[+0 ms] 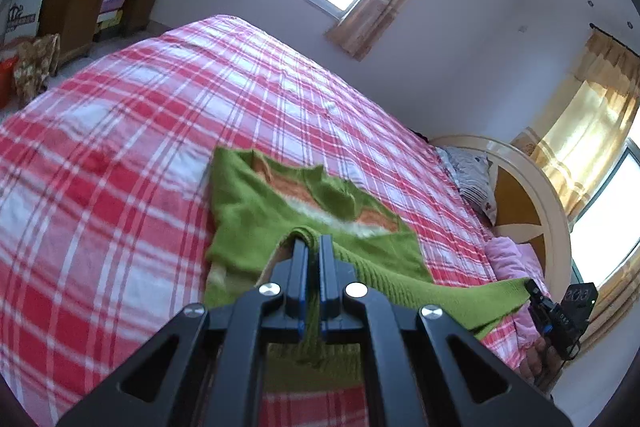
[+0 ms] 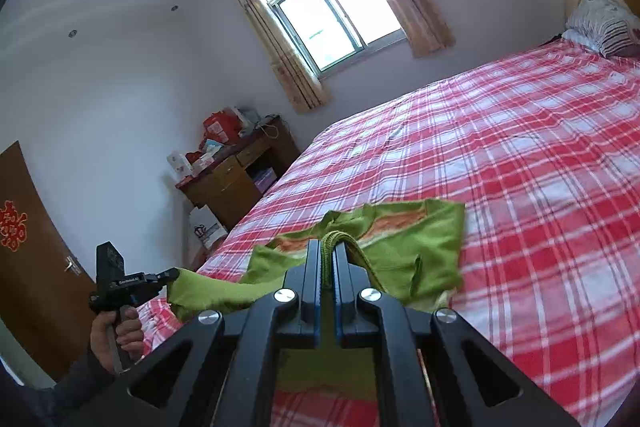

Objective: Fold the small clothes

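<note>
As both claws (left (image 1: pixel 314 241), right (image 2: pixel 328 245)) pinch, green sweater (image 1: pixel 256 211) lifted

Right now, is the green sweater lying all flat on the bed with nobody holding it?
No, the green sweater is pinched at its ribbed edge by the left gripper and the right gripper, lifted off the plaid bedsheet.

Left gripper (image 1: pixel 313 241) pinched the green sweater's (image 1: pixel 256 215) hem; right gripper (image 1: pixel 534 291) clamped its far edge above the plaid bedsheet (image 1: pixel 140 131).
</note>
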A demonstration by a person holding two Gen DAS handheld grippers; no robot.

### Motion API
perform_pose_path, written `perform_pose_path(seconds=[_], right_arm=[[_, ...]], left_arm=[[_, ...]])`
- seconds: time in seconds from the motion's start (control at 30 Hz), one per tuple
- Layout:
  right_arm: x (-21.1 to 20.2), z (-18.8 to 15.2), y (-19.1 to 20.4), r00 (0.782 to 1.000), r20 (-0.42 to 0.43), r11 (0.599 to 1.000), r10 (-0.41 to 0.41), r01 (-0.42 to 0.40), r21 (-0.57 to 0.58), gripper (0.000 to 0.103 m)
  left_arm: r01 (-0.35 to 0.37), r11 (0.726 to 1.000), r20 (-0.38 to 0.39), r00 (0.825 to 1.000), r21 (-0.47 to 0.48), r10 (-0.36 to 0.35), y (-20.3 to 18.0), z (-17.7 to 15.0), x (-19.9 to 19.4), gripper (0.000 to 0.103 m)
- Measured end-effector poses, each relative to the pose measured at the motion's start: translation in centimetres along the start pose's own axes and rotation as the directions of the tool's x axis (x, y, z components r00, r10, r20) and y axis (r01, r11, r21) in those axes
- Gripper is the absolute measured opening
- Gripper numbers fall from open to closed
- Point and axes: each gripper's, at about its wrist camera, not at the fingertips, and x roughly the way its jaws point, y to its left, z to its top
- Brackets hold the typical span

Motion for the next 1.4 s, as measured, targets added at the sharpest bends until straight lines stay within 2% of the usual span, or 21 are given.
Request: perform_pose_path(seconds=[0.23,0.4,0.43,0.5,0.53,0.6,0.63,0.67,0.7,0.73,0.83,0.93,1.1,1.13,1.23,1.27,1.3,1.33,1.37,1.4], right_arm=[[5.5,3.0,-1.6,0.998,-0.038,0.999,-0.040,0.040,-0.001,0.004],[10.1,3.6,-3.9,0.991,-0.097,0.995,-0.090,0.093,0.023,0.004],[11.3,3.6,-4.6,0.988,-0.115,0.994,-0.100,0.105,0.031,0.004],[14.2,3.2,-6.4,0.979,-0.179,0.993,-0.099,0.110,0.052,0.004],[15.5,3.0,-7.2,0.973,-0.205,0.991,-0.106,0.119,0.055,0.004],[17.9,2.5,-8.8,0.952,-0.239,0.977,-0.191,0.207,0.044,0.005],[18.6,2.4,-9.4,0.947,-0.250,0.975,-0.200,0.218,0.049,0.015],[19.1,2.2,-10.0,0.945,-0.249,0.971,-0.212,0.232,0.053,0.039],[19.1,2.0,-10.3,0.945,-0.233,0.968,-0.227,0.246,0.053,0.053],[18.9,1.8,-10.5,0.949,-0.207,0.965,-0.238,0.255,0.060,0.061],[17.9,1.1,-11.0,0.959,-0.165,0.968,-0.230,0.243,0.066,0.061],[17.0,0.4,-11.8,0.966,-0.143,0.969,-0.216,0.230,0.091,0.061],[17.0,0.2,-12.1,0.967,-0.145,0.973,-0.211,0.222,0.065,0.061],[17.3,0.2,-11.9,0.966,-0.151,0.974,-0.209,0.219,0.051,0.061],[18.4,0.5,-10.7,0.959,-0.184,0.976,-0.216,0.213,-0.039,0.061],[19.1,0.5,-10.3,0.952,-0.213,0.975,-0.219,0.208,-0.074,0.061],[19.7,0.4,-9.9,0.942,-0.239,0.971,-0.234,0.214,-0.109,0.060],[20.7,0.2,-9.5,0.920,-0.274,0.956,-0.281,0.242,-0.167,0.051],[21.4,-0.1,-9.4,0.902,-0.306,0.947,-0.306,0.253,-0.199,0.029],[22.2,-0.4,-9.5,0.883,-0.341,0.940,-0.323,0.257,-0.225,0.017]], left_arm=[[-0.024,1.000,-0.018,1.000,0.002,0.024,0.8,3.2,4.3,0.004],[-0.080,0.997,-0.070,0.994,-0.002,0.079,2.7,4.4,9.1,0.004],[-0.086,0.996,-0.087,0.993,-0.006,0.085,3.3,4.4,10.2,0.005],[-0.162,0.986,-0.114,0.981,-0.033,0.157,4.9,4.4,12.3,0.007],[-0.175,0.984,-0.113,0.979,-0.046,0.169,5.4,4.3,12.7,0.007],[-0.194,0.980,-0.102,0.977,-0.048,0.189,6.1,4.2,12.7,0.007],[-0.195,0.979,-0.090,0.978,-0.056,0.189,6.4,4.2,12.3,0.011],[-0.189,0.980,-0.079,0.980,-0.063,0.184,6.7,4.1,11.8,0.018],[-0.189,0.980,-0.072,0.980,-0.063,0.185,6.9,4.1,11.3,0.022],[-0.203,0.978,-0.061,0.978,-0.053,0.199,7.0,4.0,10.7,0.030],[-0.231,0.972,-0.041,0.972,0.047,0.233,6.2,3.3,9.7,0.042],[-0.255,0.952,-0.049,0.963,0.171,0.266,4.9,3.3,10.8,0.052],[-0.269,0.891,-0.068,0.947,0.366,0.314,1.4,2.8,13.5,0.054],[-0.274,0.876,-0.082,0.940,0.397,0.331,0.9,2.9,14.6,0.058],[-0.319,0.828,-0.098,0.909,0.461,0.405,0.0,2.8,17.4,0.058],[-0.333,0.811,-0.102,0.897,0.480,0.429,0.0,2.7,18.3,0.057],[-0.366,0.783,-0.103,0.874,0.503,0.474,0.1,2.7,19.4,0.052],[-0.366,0.777,-0.108,0.870,0.512,0.481,0.2,2.5,19.7,0.032],[-0.351,0.780,-0.125,0.871,0.518,0.475,0.2,2.4,20.1,0.013],[-0.341,0.781,-0.135,0.872,0.523,0.470,0.3,2.2,20.4,0.010]])
